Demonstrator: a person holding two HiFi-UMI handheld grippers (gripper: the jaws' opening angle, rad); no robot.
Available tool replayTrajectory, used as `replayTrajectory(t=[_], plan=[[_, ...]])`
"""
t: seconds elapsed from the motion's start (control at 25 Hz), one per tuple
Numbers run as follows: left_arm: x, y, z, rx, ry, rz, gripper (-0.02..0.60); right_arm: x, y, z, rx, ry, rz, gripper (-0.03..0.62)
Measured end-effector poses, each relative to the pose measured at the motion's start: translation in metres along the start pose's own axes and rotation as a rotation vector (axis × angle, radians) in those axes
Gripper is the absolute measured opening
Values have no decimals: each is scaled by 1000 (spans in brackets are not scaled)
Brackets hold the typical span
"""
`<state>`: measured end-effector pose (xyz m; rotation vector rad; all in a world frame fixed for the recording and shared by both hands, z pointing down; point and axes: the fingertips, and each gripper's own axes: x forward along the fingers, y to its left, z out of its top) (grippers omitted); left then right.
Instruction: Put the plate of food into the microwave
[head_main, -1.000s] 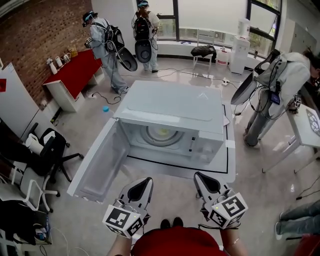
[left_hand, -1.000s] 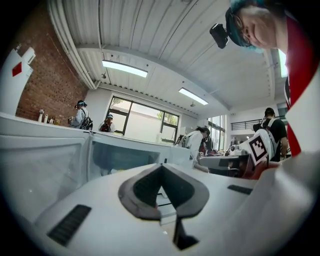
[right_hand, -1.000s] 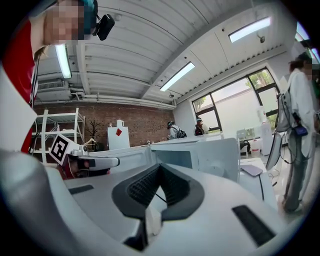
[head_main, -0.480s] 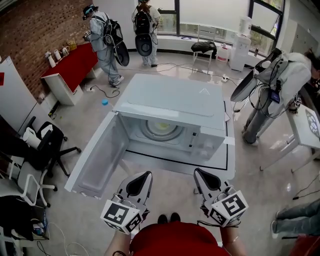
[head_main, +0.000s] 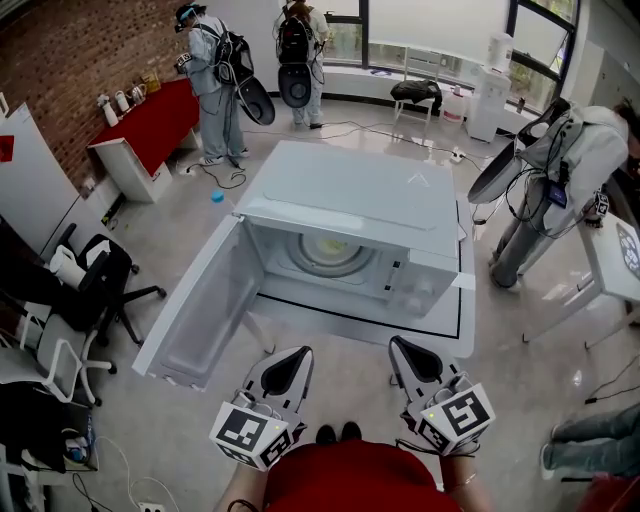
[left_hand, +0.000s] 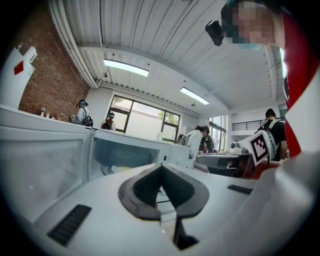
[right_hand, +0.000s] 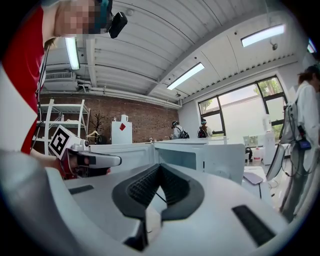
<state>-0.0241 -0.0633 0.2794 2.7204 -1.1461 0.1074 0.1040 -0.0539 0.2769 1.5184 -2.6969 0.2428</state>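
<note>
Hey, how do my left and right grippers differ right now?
The left gripper faces the open microwave cavity; the right gripper faces the control panel. The left marker cube and right marker cube carry different patterns. Both grippers are shut and empty.

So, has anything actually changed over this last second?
Hardly anything. The left tool and right tool have stayed shut and empty, held low in front of the microwave. Its door remains swung open. Only the head view itself has drifted slightly.
</note>
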Motion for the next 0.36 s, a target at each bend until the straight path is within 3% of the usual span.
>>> replayTrajectory(t=[0.36], plan=[[-3,0,6,-24,-26,-1,8,-5,2,-3,3,-2,-1,14]])
